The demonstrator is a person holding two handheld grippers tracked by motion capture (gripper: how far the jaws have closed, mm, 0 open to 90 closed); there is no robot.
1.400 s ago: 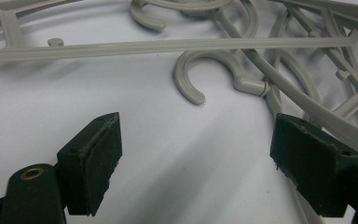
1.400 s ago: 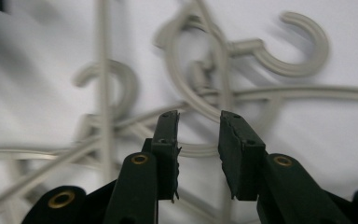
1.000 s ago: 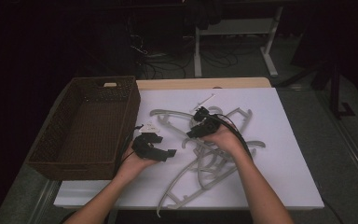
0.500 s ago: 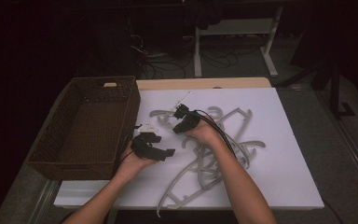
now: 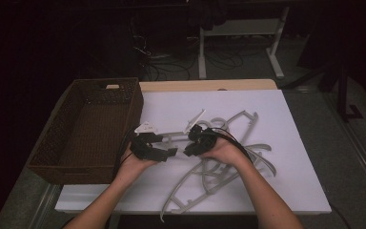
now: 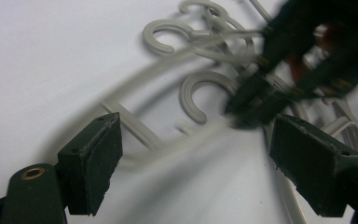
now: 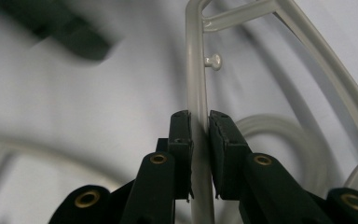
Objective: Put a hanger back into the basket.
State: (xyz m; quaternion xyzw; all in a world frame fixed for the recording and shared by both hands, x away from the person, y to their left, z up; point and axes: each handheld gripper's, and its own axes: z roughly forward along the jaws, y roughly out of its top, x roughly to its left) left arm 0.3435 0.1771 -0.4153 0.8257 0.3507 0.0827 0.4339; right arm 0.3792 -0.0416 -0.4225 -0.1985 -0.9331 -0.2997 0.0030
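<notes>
Several grey plastic hangers lie tangled on the white table top. My right gripper is shut on the bar of one grey hanger, which runs up between its two jaws. That hanger is lifted and blurred in the left gripper view, where it crosses in front of my left gripper. My left gripper stands open just left of the right one, its jaws wide apart with nothing between the pads. The right gripper shows as a dark blur at the upper right there.
A brown wicker basket stands at the left edge of the white table, close to my left hand. Hooks of other hangers lie just beyond the left gripper. Desk legs and cables stand on the dark floor behind.
My right gripper has moved left and toward me with the hanger in it, close up to the left gripper. The left gripper has stayed almost still.
</notes>
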